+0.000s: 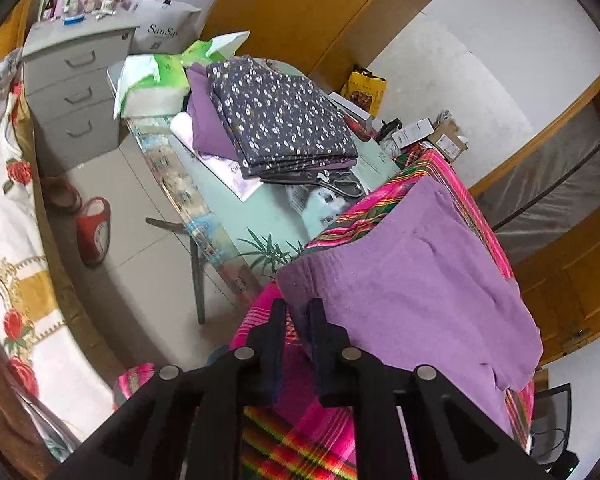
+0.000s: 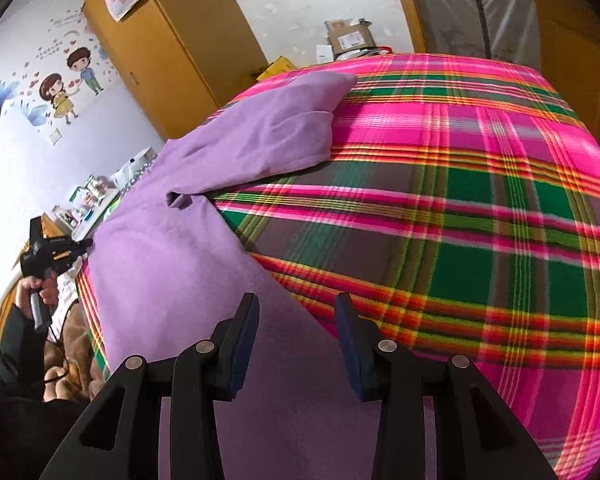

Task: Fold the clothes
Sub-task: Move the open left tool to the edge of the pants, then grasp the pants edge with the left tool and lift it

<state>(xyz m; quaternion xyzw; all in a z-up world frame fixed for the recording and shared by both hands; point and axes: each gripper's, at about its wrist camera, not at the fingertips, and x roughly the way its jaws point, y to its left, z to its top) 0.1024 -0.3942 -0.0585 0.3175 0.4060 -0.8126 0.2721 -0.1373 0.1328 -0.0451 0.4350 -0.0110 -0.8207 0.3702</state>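
Note:
A purple garment point(image 1: 420, 280) lies spread on a pink and green plaid blanket point(image 1: 300, 440). My left gripper point(image 1: 297, 307) sits at the garment's near left corner. Its jaws stand a narrow gap apart, with plaid cloth showing between them and the purple edge right at the tips. In the right wrist view the same purple garment point(image 2: 172, 264) has a sleeve point(image 2: 276, 136) folded across it. My right gripper point(image 2: 297, 303) hovers open over its near part, nothing between the fingers. The left gripper point(image 2: 56, 248) shows at the far left, held by a hand point(image 2: 40, 288).
Beyond the blanket stands a table point(image 1: 260, 216) with a stack of folded clothes point(image 1: 280, 120). A grey drawer cabinet point(image 1: 76, 64), red slippers point(image 1: 94, 228) and a floral quilt point(image 1: 4, 240) lie to the left. Boxes point(image 1: 444, 140) and a wooden wardrobe point(image 2: 172, 40) stand behind.

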